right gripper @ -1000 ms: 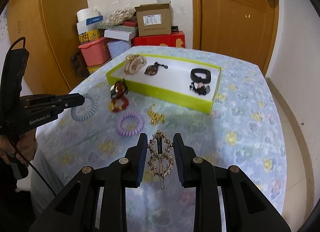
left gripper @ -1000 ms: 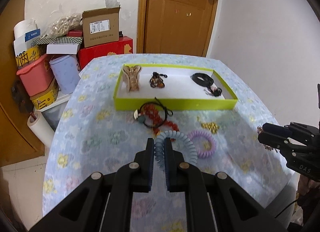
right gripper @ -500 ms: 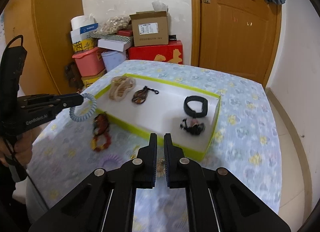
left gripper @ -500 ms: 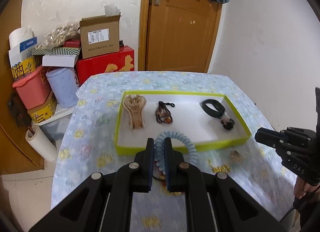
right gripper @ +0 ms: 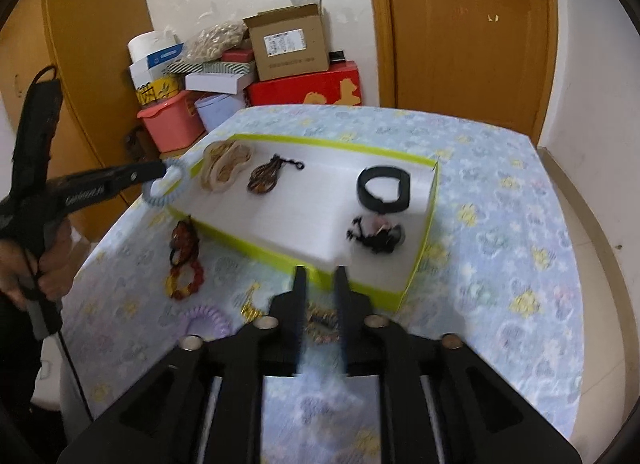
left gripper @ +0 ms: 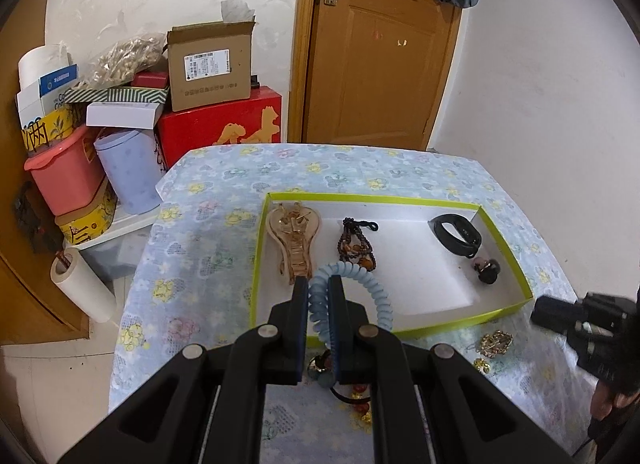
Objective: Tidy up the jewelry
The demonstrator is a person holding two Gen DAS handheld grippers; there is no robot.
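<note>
My left gripper (left gripper: pixel 318 284) is shut on a pale blue spiral hair tie (left gripper: pixel 372 298) and holds it above the near left part of the lime-rimmed white tray (left gripper: pixel 400 330); it also shows in the right wrist view (right gripper: pixel 166 188). The tray holds a tan hair claw (left gripper: pixel 294 238), a brown beaded piece (left gripper: pixel 356 246), a black band (left gripper: pixel 456 234) and a black-pink tie (left gripper: pixel 486 269). My right gripper (right gripper: pixel 320 274) hangs above the tray's near rim, jaws slightly apart with nothing between them. The gold ornate clip (right gripper: pixel 320 324) lies on the cloth below it.
On the flowered cloth (right gripper: pixel 500 264) before the tray lie a red bead bracelet (right gripper: pixel 186 280), a purple spiral tie (right gripper: pixel 206 324) and a gold chain (right gripper: pixel 252 306). Boxes and bins (left gripper: pixel 120 124) stand beyond the table's left side. A door (left gripper: pixel 380 44) is behind.
Both grippers rose and moved towards the tray. The left carried the blue tie over the tray's near part. The right let go of the gold clip, which now lies on the cloth.
</note>
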